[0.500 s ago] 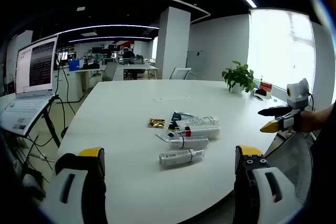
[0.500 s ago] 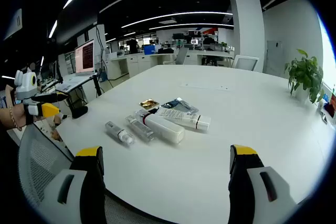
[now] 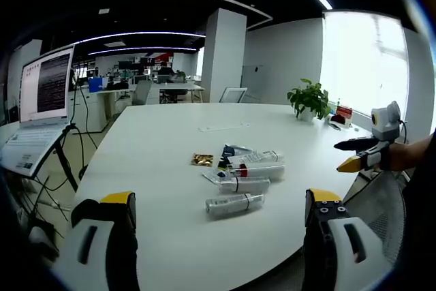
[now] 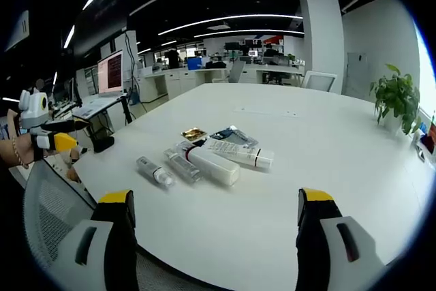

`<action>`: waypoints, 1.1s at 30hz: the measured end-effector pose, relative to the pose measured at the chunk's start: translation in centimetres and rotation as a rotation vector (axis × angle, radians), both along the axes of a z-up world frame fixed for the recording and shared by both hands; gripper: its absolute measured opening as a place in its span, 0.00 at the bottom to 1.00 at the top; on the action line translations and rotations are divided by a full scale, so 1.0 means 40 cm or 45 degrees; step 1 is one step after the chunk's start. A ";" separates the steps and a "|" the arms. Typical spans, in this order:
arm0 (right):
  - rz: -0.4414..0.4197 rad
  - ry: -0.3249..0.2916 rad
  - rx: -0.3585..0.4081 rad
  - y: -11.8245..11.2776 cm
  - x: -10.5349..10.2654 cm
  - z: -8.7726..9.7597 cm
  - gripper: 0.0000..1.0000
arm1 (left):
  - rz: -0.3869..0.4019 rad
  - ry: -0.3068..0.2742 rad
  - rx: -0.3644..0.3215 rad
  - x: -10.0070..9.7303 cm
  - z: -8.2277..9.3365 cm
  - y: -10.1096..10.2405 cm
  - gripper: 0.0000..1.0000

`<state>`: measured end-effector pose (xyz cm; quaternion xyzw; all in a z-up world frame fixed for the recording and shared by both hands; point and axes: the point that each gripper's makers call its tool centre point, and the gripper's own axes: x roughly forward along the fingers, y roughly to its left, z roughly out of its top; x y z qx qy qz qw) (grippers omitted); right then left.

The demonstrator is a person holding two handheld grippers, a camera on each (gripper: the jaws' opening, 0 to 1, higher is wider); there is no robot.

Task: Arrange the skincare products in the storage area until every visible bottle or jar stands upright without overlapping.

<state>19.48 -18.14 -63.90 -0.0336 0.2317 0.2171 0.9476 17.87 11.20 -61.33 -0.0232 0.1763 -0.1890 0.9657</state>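
**Nothing upright yet: every tube and bottle lies flat**

On the large white oval counter [image 3: 170, 141], near its front edge, the skincare products sit bunched in one loose pile, all on their sides. Judging by this, the arranging has not begun: nothing stands upright, and several items touch or overlap.

In the right gripper view, the small clear bottle with a pale cap [image 4: 154, 171] lies at the left end of the group, apart from the rest, its long axis running diagonally with the cap toward the camera. Just beside it lies a second slim clear bottle [image 4: 182, 166], roughly parallel. The thick white tube with a red band [image 4: 208, 163] lies next, also diagonal, touching the white printed tube [image 4: 238, 153] that crosses behind it. A flat dark blue sachet [image 4: 230, 135] rests behind those, and a small gold foil packet [image 4: 193, 134] sits at the back left.

In the left gripper view the same pile shows with the clear bottle [image 3: 234, 204] nearest, its long axis nearly across the view.

The left gripper [image 3: 216, 236] and the right gripper [image 4: 212, 236] both hover short of the pile, fingers wide apart and holding nothing. Each product must be lifted, turned onto its base and spaced out.
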 end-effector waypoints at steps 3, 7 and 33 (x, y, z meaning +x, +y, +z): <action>0.001 0.004 0.000 0.000 0.000 -0.001 0.98 | -0.002 0.002 0.002 0.000 -0.001 -0.001 0.97; 0.002 0.006 -0.001 -0.001 0.001 -0.003 0.98 | -0.006 0.002 0.002 0.000 -0.001 -0.001 0.97; 0.064 0.103 0.047 0.020 -0.005 -0.021 0.95 | -0.014 0.009 0.007 0.000 -0.007 -0.001 0.96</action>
